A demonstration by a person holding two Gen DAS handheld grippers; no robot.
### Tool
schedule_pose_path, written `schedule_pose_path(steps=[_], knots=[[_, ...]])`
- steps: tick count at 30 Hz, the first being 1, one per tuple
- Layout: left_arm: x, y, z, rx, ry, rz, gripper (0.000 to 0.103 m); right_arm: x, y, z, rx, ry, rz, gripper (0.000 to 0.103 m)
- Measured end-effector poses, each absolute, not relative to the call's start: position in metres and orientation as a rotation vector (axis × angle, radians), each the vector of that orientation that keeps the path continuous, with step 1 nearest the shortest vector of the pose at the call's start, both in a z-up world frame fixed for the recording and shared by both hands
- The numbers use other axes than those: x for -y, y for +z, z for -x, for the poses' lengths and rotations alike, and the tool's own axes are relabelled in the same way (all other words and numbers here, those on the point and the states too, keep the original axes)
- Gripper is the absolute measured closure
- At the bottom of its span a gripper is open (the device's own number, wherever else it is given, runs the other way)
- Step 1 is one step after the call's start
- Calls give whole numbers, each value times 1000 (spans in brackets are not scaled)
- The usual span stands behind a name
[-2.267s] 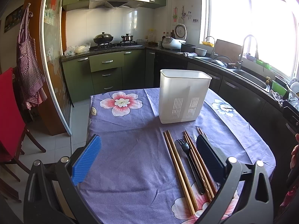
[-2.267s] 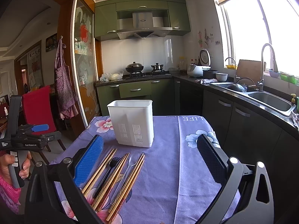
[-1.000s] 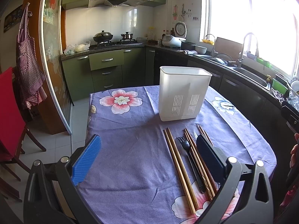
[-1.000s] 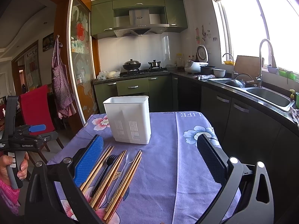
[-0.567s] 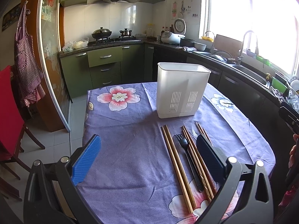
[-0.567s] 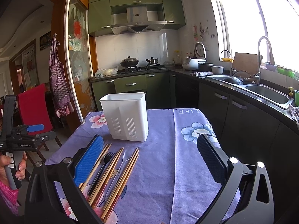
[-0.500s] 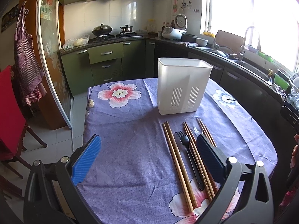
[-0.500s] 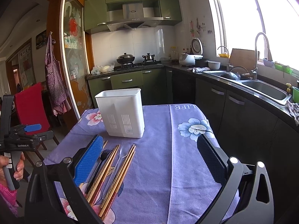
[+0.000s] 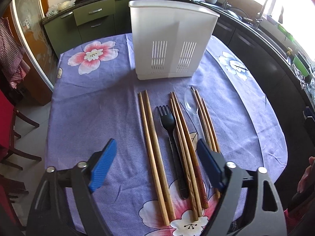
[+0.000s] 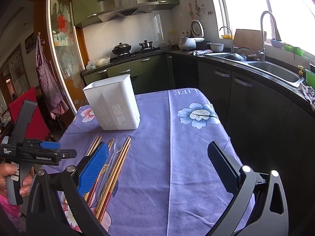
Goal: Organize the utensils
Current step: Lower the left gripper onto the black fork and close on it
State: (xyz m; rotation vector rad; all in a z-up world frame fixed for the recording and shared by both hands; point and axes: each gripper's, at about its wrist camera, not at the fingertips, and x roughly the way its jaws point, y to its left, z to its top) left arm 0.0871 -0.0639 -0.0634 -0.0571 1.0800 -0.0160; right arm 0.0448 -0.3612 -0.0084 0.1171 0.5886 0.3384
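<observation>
While both grippers gape empty | black fork (image 9: 170, 137) lengthwise, tines toward white caddy (image 9: 171, 37)

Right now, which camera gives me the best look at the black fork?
The left wrist view: the black fork lies fully exposed between two chopstick pairs, tines toward the white holder. In the right wrist view, that claw's blue pad hides it almost entirely.

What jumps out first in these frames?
The tall white caddy stands upright at the far middle of the purple floral tablecloth. Just in front of it lies a neat row: wooden chopsticks, a black fork and a clear spoon. The left tongs hover open over that row, holding nothing.
</observation>
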Motion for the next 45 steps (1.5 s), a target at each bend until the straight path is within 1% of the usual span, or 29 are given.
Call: schedule_pose_path(steps=[1,3,7,10,18,21,23,25,26,31,36,37,39,41,43,45], knots=[[67,-68,-92,-1105,-17,57,42,362,-10,-46,-597,337,-121,4],[69,-78,-102,-1149,-8,62,48,365,-11,-47,-605,337,-125,4],[71,-90,-111,-1179,16,66,48,369,-13,-48,-606,337,-127,4],[70,-94,-116,-1190,31,66,52,371,-14,-48,-609,337,-131,4],[74,-107,-134,-1225,26,72,52,369,-17,-49,-620,344,-126,4],[75,-109,-137,-1231,15,82,59,369,-16,-48,-619,343,-126,4],[75,-108,-138,-1231,13,85,61,371,-17,-49,-619,341,-129,4],[75,-106,-139,-1231,5,97,70,372,-18,-49,-623,339,-132,4],[75,-105,-138,-1229,1,100,71,373,-18,-49,-625,340,-134,4],[79,-98,-135,-1214,-16,94,72,372,-21,-51,-635,343,-135,4],[85,-107,-135,-1240,-28,76,73,371,-22,-52,-639,345,-133,4],[86,-109,-136,-1246,-29,77,76,371,-22,-52,-638,344,-133,4],[86,-110,-137,-1246,-30,82,80,372,-21,-52,-636,342,-135,4],[84,-110,-138,-1249,-27,86,85,373,-22,-52,-636,341,-138,4],[82,-110,-139,-1249,-25,92,89,373,-23,-51,-638,341,-138,4],[80,-110,-138,-1250,-25,99,90,373,-24,-52,-642,342,-138,4]])
